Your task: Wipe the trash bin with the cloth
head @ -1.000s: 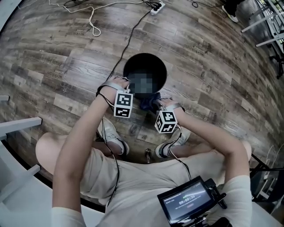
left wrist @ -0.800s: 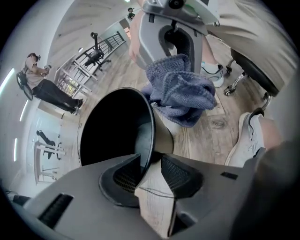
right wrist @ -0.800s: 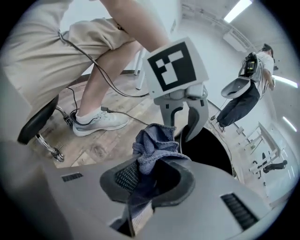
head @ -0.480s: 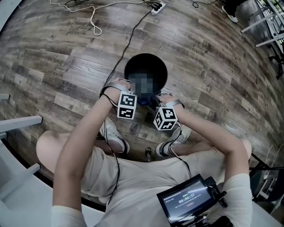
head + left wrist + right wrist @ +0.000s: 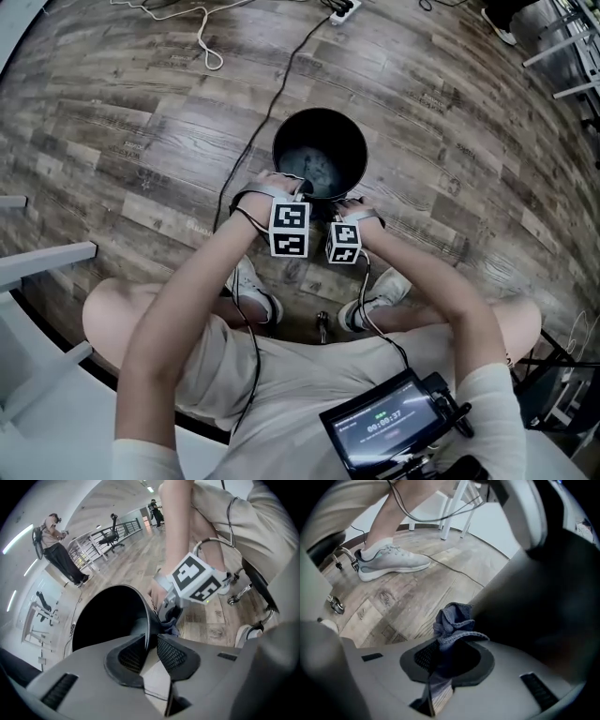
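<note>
I'm steadying the bin with the left gripper. Its jaws have just been closing, one inside and one outside the near rim, and the pads are now pinching the thin wall between them. I judge I'm gripping there so the bin is not sliding or tipping on the floor while its side is being rubbed.

The right gripper is clamping the cloth, a blue-grey bunch sticking out past the tips. I'm pointing it steeply down just beside the bin's outer wall, on the side nearest me. Whether the cloth is touching the wall I cannot tell. Both grippers are working close together at that near rim.

The bin is standing upright and open, and I'm seeing nothing in it, only a dull sheen on the bottom.
</note>
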Motion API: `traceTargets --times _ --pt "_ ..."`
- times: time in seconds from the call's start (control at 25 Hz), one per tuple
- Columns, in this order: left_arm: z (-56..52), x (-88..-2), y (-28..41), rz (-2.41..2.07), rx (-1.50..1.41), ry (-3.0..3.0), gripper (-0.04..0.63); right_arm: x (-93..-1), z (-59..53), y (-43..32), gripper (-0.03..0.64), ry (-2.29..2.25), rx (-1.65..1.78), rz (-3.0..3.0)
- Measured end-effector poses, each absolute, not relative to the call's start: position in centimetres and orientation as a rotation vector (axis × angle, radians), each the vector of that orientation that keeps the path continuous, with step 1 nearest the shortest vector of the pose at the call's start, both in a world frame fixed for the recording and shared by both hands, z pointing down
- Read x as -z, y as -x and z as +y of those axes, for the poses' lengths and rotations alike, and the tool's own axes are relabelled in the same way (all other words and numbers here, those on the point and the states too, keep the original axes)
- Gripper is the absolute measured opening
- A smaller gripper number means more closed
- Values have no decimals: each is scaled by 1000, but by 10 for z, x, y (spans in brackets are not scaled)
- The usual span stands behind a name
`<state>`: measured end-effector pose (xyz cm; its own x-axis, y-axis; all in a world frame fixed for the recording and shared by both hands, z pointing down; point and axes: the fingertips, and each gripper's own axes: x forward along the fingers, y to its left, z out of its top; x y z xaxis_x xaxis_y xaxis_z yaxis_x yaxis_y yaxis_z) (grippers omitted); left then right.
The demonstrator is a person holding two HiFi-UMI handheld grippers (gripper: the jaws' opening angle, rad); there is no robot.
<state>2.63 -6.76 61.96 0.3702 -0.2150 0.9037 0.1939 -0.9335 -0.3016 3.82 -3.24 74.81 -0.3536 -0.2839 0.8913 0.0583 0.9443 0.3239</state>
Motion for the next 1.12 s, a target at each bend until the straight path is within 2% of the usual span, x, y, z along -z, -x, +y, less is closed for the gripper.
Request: traceTargets --times 0.16,0.36,0.56,0.84,1.0,1.12 --pt "-70 -617 -34 105 1586 2360 89 -792 -38 -47 64 -163 319 -1818" --pt "-69 -616 -43 181 1586 2411 89 -822 -38 -55 64 -270 53 -1845" --pt "-73 -614 -44 199 1541 2449 89 -800 -29 -54 64 -226 142 -1868" --pt "-66 -590 -54 179 1385 2672 106 -718 -2 -75 64 -114 263 -1932" --pt "-86 -538 -61 286 1172 2852 115 -626 -29 -84 64 -210 284 -2035" --pt "-99 -499 -63 432 1028 2937 115 -554 -45 -89 64 -386 156 -2175"
